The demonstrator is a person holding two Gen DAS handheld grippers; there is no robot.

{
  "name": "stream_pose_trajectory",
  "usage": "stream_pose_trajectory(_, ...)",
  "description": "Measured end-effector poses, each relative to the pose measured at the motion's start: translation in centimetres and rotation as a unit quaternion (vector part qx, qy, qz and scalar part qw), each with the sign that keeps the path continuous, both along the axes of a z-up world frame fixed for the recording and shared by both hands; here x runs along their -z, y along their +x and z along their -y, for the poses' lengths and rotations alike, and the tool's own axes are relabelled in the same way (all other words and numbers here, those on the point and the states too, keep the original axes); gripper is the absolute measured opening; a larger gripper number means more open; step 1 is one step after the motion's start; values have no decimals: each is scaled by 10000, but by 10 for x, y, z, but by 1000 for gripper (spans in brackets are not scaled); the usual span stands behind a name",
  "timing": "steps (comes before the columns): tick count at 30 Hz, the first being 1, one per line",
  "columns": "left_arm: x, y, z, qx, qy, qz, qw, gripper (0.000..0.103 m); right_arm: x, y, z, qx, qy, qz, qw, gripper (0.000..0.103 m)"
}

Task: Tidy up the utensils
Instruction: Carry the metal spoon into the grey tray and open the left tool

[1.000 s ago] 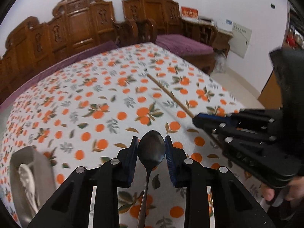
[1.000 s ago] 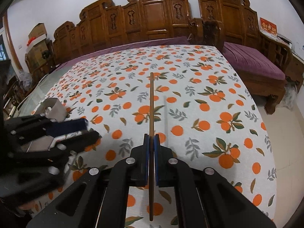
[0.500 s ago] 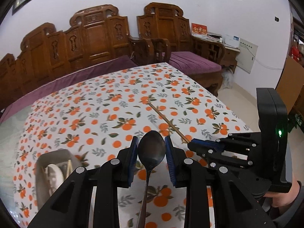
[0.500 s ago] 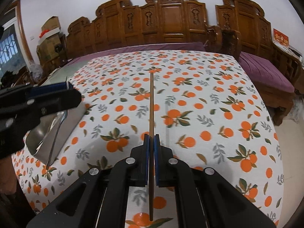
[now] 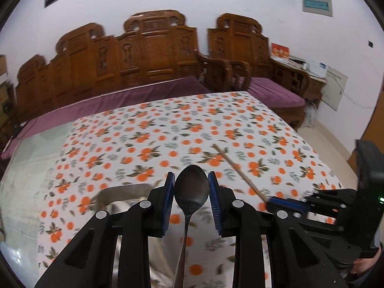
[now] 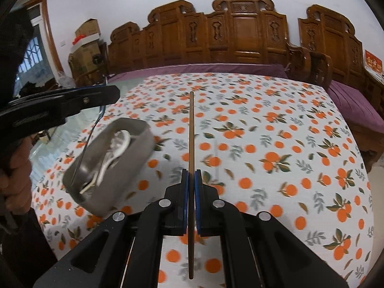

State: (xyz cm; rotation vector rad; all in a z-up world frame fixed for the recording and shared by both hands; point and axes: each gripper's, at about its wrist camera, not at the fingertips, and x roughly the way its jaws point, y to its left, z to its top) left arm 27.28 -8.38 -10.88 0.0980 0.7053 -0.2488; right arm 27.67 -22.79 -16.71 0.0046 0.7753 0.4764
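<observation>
My left gripper [image 5: 191,188] is shut on a metal spoon [image 5: 191,192], pads on either side of the bowl, handle running back toward the camera. In the right wrist view that left gripper [image 6: 108,94] is at the upper left, and the spoon's handle [image 6: 87,141] hangs down over a grey metal tin [image 6: 136,165]. The tin holds a white ceramic spoon [image 6: 120,141] and other utensils. My right gripper [image 6: 191,176] is shut on a wooden chopstick [image 6: 191,129] that points straight ahead above the table. The left wrist view shows the right gripper [image 5: 272,202] and chopstick [image 5: 236,166] at the right, and the tin's rim [image 5: 124,190] behind my left finger.
The table wears a white cloth printed with oranges [image 5: 168,132]; bare glass [image 5: 28,158] shows at its left end. Carved wooden benches [image 5: 153,55] with purple cushions stand behind it. A person's hand [image 6: 14,168] grips the left tool.
Both grippers have risen and swung left across the table, still holding spoon and chopstick. The tin has come from the far left to just under the left gripper.
</observation>
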Motion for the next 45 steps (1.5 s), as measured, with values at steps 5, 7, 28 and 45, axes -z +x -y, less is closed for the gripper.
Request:
stream_pose_trajectory(5,8,10,-43,-369,-76,-141,9992,26,0,-8,-19,-210,-125,33,9997,6)
stream_pose_trajectory(7,17,13,-57,-503,-67,-239,9984,26,1,-9,-23,-253,-159,19,9996,6)
stream_pose_trajectory(28,85,27,-92,-926,4,-1075,9899,27,4,-10,-26,-276,-196,-26,9994,6)
stream_pose_trajectory(45,62,-18,-113,-750,36,-801,9940,48,-4,-25,-52,-516,-3,-8,9987,6)
